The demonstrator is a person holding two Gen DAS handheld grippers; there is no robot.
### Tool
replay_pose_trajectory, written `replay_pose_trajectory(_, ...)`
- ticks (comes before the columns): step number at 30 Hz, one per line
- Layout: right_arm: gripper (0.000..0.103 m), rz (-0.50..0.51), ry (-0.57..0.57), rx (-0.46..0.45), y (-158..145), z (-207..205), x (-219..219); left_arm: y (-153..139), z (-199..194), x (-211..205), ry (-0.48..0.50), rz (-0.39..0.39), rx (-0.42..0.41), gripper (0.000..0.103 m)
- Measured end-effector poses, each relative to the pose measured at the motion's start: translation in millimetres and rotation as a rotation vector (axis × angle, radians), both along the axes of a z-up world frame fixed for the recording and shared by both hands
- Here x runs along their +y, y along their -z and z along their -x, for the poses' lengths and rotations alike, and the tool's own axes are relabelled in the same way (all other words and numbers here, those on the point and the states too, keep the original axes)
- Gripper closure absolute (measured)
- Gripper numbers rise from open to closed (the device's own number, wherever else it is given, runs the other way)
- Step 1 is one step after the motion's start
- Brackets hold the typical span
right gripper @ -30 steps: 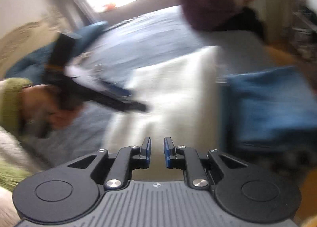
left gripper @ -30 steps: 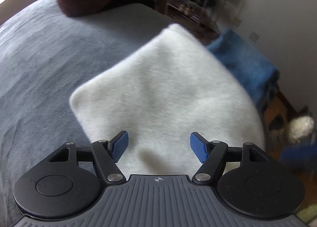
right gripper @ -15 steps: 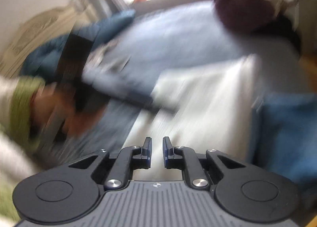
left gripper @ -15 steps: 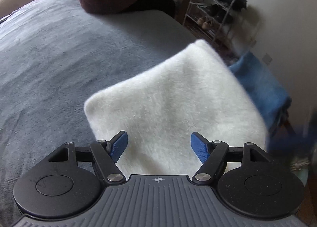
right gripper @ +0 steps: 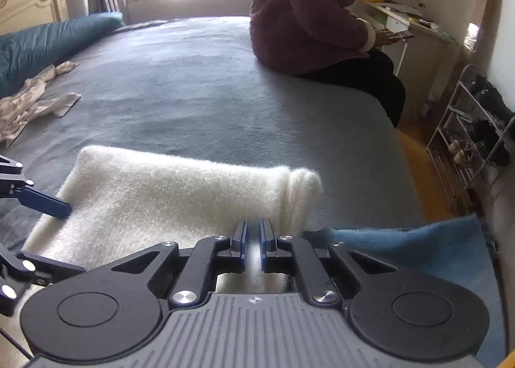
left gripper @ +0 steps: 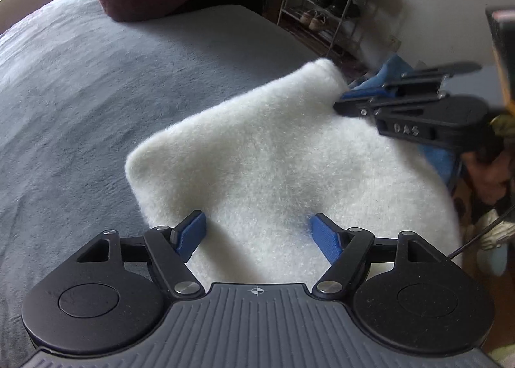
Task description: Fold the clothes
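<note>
Folding nearly done: white garment (left gripper: 273, 155) lies folded on bed (left gripper: 96, 94) | left gripper (left gripper: 257, 229) spread, empty | right gripper (right gripper: 253, 233) closed, empty | crumpled cloth (right gripper: 29, 101) awaits us.

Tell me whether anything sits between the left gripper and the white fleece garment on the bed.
Nothing visible does. The left gripper hangs directly over the white fleece garment, jaws open with only fleece beneath them. The right gripper, jaws shut, is at the garment's far edge beside the blue cloth, off to the side.
</note>
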State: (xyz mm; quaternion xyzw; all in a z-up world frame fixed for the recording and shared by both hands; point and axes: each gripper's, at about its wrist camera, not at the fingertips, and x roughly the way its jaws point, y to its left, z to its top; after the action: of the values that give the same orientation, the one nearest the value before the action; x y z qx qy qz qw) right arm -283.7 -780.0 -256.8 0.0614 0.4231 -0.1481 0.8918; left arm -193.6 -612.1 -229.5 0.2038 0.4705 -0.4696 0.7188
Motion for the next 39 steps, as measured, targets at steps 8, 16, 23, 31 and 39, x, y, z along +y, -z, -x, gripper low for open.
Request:
replay_pose_trajectory(8,0.093,-0.052,0.001,-0.141,-43,-26,-22,-20,-41,-11,-0.082,0.076,-0.005,0.027)
replay_pose_trajectory(16,0.093,-0.236,0.175,-0.037,13,-23,-57,15,-51,-21,-0.025,0.043,0.008,0.025)
replay_pose_trajectory(23,0.093,-0.228,0.146,-0.031,21,-23,-61,13,-45,-13,-0.027,0.043,-0.002,0.024)
replay_pose_trajectory(31,0.088,-0.315,0.102,-0.091,-24,-4,-70,-24,-17,-2,0.039,0.022,-0.111,0.025)
replay_pose_trajectory(39,0.088,-0.239,-0.069,0.027,-59,57,5,-26,37,30,0.139,0.044,-0.049,0.026)
